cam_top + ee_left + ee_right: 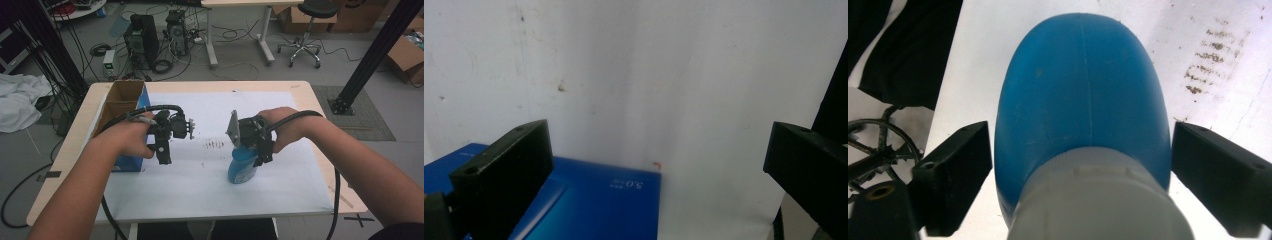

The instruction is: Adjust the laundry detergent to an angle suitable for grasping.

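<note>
Right now the right gripper (1080,165) straddles the blue bottle (243,167) lying on the white sheet (210,185), jaws apart and barely touching its rounded sides. Closing off-centre could squirt the slick bottle loose. The left gripper (656,165) gapes empty over the blue box (594,200).

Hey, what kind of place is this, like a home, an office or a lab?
Probably a lab or workshop: computer towers sit on the floor among loose cables, with cardboard boxes and a stool behind the table.

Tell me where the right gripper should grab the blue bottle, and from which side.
Grip the blue bottle across its narrow upper body just below the grey cap, coming from above. It stands upright on the table, and the right gripper already straddles it there.
</note>
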